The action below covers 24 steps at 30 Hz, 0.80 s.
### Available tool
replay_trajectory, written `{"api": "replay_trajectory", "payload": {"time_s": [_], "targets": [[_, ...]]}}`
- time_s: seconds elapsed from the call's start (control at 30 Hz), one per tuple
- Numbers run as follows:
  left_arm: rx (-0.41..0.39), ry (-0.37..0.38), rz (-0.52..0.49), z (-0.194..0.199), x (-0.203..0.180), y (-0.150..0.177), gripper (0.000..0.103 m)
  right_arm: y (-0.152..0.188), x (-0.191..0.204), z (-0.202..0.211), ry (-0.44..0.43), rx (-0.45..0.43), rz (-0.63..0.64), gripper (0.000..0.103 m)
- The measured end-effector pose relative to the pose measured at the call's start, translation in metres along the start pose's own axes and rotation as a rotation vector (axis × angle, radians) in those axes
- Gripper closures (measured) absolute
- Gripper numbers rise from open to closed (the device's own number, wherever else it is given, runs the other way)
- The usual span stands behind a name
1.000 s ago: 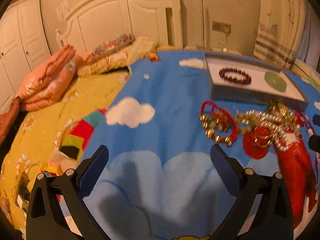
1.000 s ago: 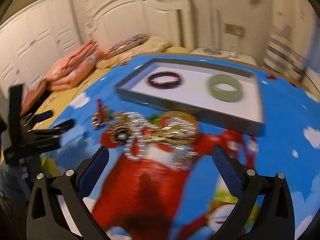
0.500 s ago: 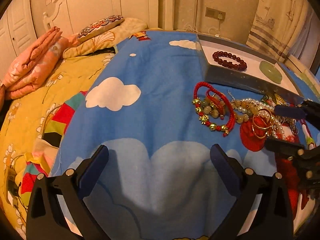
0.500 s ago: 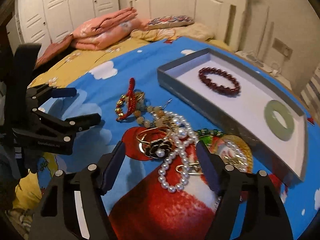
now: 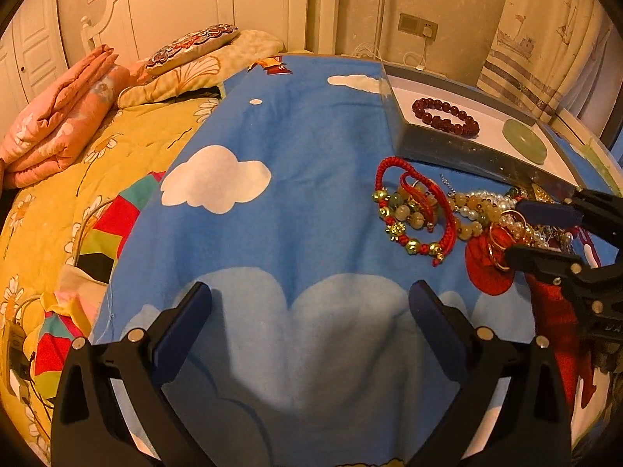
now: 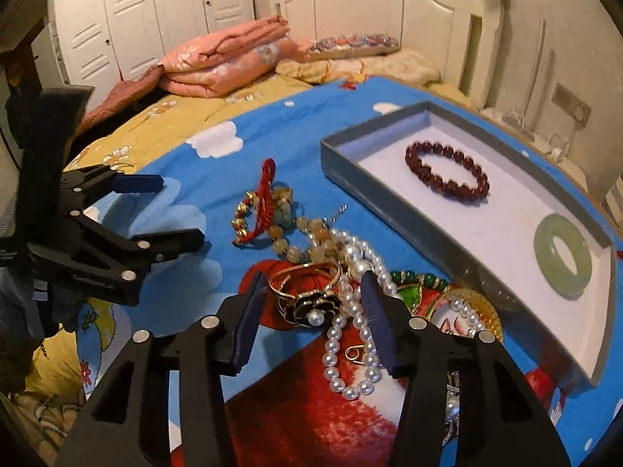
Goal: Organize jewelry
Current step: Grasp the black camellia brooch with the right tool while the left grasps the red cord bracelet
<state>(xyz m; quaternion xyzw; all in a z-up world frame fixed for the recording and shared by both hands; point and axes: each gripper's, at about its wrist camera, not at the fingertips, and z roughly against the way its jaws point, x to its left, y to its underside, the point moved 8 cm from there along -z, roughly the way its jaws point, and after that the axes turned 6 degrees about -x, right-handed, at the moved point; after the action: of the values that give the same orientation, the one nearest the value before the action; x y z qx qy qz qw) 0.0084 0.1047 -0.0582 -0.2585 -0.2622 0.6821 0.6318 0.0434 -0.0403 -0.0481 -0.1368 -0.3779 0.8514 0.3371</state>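
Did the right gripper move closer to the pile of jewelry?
Yes. The right gripper came in over the jewelry pile, beside the grey tray; its fingers are closing around the black flower brooch with a pearl.

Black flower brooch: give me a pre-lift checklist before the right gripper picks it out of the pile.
1. Black flower brooch between the right gripper fingers: ok; jaws closing.
2. Pads pressing on it: not ok, gaps both sides.
3. Free of tangles: not ok; gold bangle and pearl strand overlap it.
4. Tray has bare floor: ok.
5. Left gripper clear: ok, open over bare blanket.
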Motion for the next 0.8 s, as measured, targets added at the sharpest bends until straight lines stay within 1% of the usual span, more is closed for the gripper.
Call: {"api": "replay_trajectory", "payload": {"time_s": [0.07,0.23,0.27,0.3,0.37,0.43,0.47,0.57,0.8], "targets": [[0.001,-0.002,-0.003,0.000,0.000,0.000,0.002,-0.002,0.001,0.002,-0.013,-0.006,0.003,0.053],[0.001,-0.003,-0.003,0.000,-0.001,0.001,0.002,0.006,0.008,-0.005,-0.022,0.033,0.043,0.054],[0.002,-0.003,-0.004,0.000,-0.001,0.001,0.002,0.006,0.009,-0.004,-0.016,0.028,0.050,0.056],[0.002,-0.003,-0.004,0.000,0.000,0.001,0.002,0.006,0.010,-0.003,-0.014,0.024,0.054,0.066],[0.003,-0.006,-0.006,-0.001,-0.001,0.001,0.002,0.006,0.012,0.000,-0.015,0.017,0.062,0.067],[0.005,-0.011,-0.010,-0.001,-0.001,0.001,0.002,0.007,0.014,0.005,-0.006,-0.002,0.072,0.069],[0.006,-0.011,-0.011,-0.001,-0.001,0.001,0.002,0.007,0.014,0.011,-0.014,-0.021,0.057,0.070],[0.006,-0.010,-0.007,-0.001,-0.001,0.001,0.002,0.006,0.012,0.026,-0.028,-0.071,0.018,0.070],[0.013,-0.030,-0.012,-0.001,-0.003,0.000,0.002,0.012,0.015,0.052,-0.057,-0.118,-0.003,0.070]]}}
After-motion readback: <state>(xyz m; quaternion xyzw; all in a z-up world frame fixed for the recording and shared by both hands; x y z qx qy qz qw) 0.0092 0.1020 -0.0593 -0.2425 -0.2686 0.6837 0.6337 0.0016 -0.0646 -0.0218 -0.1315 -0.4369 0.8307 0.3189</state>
